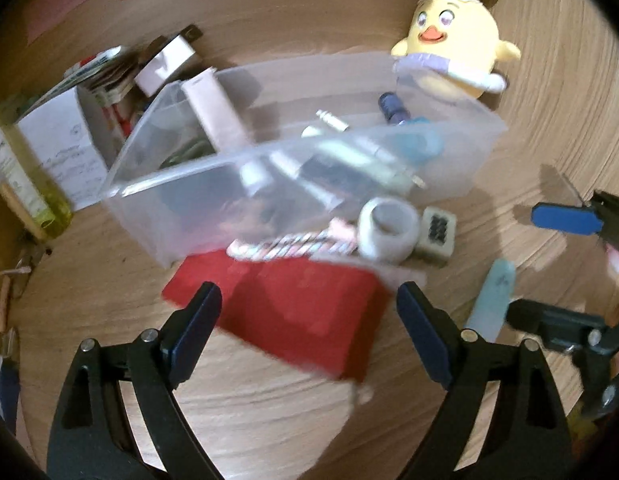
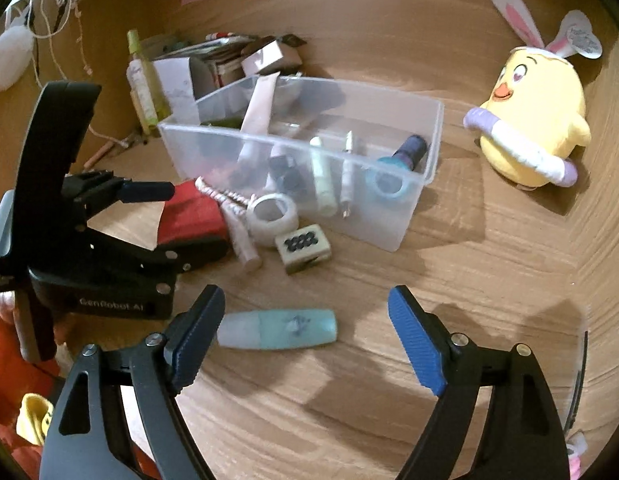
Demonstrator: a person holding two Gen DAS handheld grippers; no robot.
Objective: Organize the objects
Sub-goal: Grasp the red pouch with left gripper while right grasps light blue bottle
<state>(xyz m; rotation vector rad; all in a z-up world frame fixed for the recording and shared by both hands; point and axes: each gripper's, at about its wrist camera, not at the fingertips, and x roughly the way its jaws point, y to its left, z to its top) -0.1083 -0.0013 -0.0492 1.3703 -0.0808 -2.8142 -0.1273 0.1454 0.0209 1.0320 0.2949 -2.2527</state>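
Nearest the left wrist camera, the left gripper (image 1: 309,312) stands with its jaws spread wide and nothing pressed between the pads; a red pouch (image 1: 293,316) lies on the wooden tabletop (image 1: 269,412) in the gap between them, and whether either pad touches it cannot be told through the blur. At twelve o'clock from the pouch sits a clear plastic bin (image 1: 189,184), already holding tubes, a pen and a blue tape roll. Just in front of the bin, at about one o'clock from the pouch, lie a striped twisted stick (image 1: 285,242), a white tape roll (image 1: 389,228) and a small cream block with a dark pattern (image 1: 437,234), the roll and the block touching. In the right wrist view, the right gripper (image 2: 305,328) is likewise wide open and empty, with a pale teal tube (image 2: 281,330) lying flat on the table between its fingers, just beside the left finger and well apart from the right one. From that tube the bin is at twelve o'clock, and a yellow chick plush with rabbit ears (image 2: 537,120) stands at two o'clock, apart from the bin. At the bin's ten o'clock crowd a yellow-green bottle (image 2: 143,80) and a white paper box (image 2: 177,80) of papers.
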